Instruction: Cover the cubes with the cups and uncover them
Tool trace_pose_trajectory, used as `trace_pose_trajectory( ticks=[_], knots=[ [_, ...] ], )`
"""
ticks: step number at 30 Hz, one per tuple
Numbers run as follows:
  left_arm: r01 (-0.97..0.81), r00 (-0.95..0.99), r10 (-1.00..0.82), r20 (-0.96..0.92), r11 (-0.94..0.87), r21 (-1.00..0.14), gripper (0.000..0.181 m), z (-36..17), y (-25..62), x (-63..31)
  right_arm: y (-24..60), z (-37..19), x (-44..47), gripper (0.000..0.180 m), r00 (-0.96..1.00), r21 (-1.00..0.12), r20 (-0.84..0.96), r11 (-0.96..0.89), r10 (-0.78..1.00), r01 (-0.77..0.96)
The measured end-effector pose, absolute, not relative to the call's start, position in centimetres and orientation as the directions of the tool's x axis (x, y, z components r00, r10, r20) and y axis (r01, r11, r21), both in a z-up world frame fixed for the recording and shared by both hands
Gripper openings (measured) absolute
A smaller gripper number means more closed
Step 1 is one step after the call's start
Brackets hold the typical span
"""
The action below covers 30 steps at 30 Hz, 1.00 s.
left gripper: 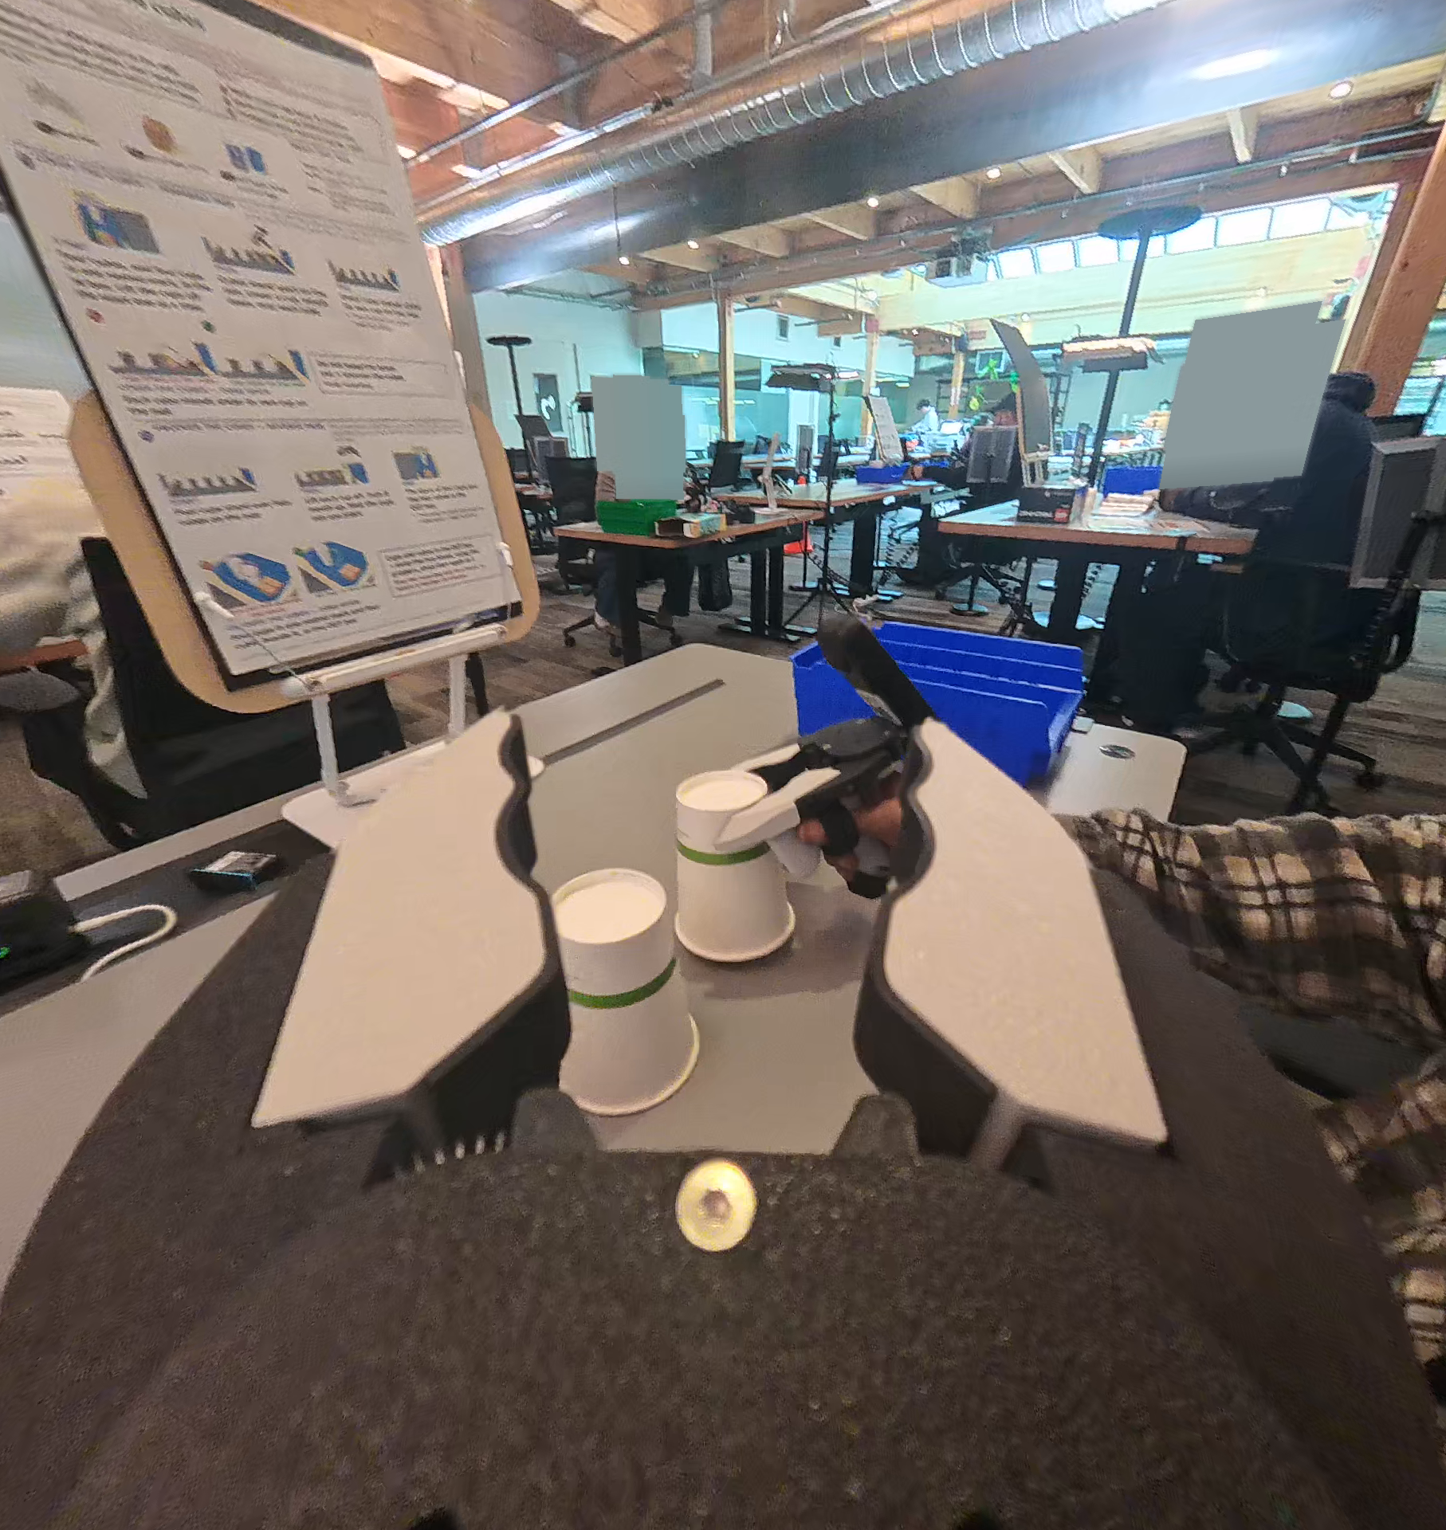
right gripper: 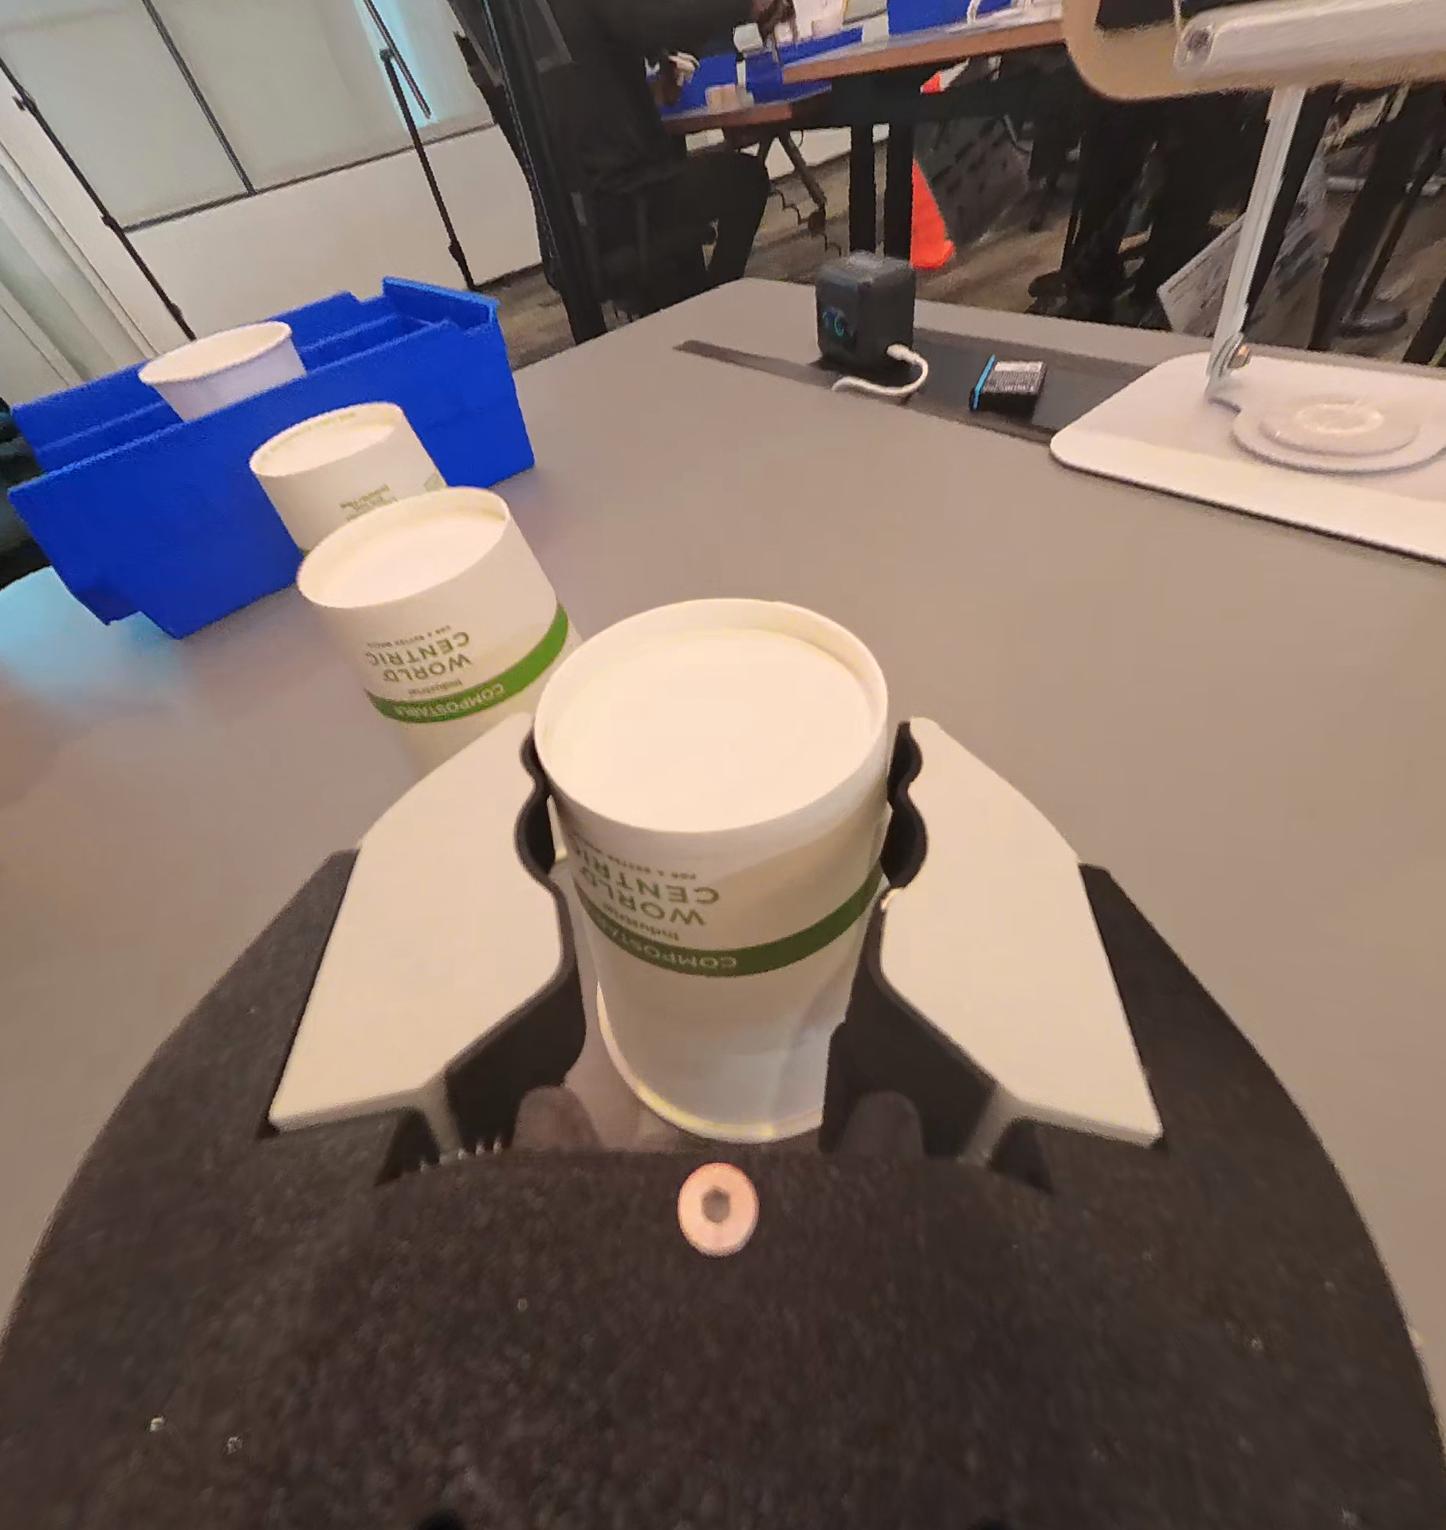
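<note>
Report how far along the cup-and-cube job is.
Covering looks done: the inverted cups stand on the table and no cube shows. In hand: the right gripper is shut on the nearest cup, and the left gripper is open around another cup. Uncovering looks left to do.

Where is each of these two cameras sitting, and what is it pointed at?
Left wrist view: sits on the left gripper, looking along its spread fingers at two upturned cups on the grey table; a plaid sleeve shows.
Right wrist view: sits on the right gripper, looking along its fingers, closed around an upturned cup, toward the blue bin.
Shared: the right gripper's cup, the bin, the table.
</note>
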State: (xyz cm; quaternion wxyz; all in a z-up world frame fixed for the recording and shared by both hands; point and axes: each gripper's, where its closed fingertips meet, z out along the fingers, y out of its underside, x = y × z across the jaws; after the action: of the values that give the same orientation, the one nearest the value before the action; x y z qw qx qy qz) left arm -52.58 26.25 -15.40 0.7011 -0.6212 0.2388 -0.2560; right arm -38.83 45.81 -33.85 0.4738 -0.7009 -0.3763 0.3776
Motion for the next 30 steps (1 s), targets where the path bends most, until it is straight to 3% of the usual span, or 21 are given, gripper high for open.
trace_pose_trajectory(
  ticks=[9,16,23,30],
  knots=[
    [0.093,0.773,-0.635,-0.005,0.121,-0.988,0.081,-14.7,26.1,-54.2,45.5,-34.7,-38.7,0.08,0.438,-0.939,-0.128,-0.251,0.89,0.235],
    [0.091,0.771,-0.636,-0.004,0.117,-0.989,0.081,-14.8,26.1,-54.3,44.7,-34.4,-38.2,0.102,0.422,-0.93,-0.18,-0.294,0.888,0.221],
    [0.09,0.781,-0.624,-0.005,0.12,-0.989,0.081,-14.8,26.1,-54.7,42.7,-29.5,-35.9,0.139,0.426,-0.95,-0.143,-0.244,0.893,0.193],
    [0.071,0.814,-0.581,-0.001,0.1,-0.992,0.082,-15.4,26.9,-55.9,35.7,-24.7,-29.2,0.136,0.432,-0.988,-0.047,-0.105,0.901,0.11]
  ],
)
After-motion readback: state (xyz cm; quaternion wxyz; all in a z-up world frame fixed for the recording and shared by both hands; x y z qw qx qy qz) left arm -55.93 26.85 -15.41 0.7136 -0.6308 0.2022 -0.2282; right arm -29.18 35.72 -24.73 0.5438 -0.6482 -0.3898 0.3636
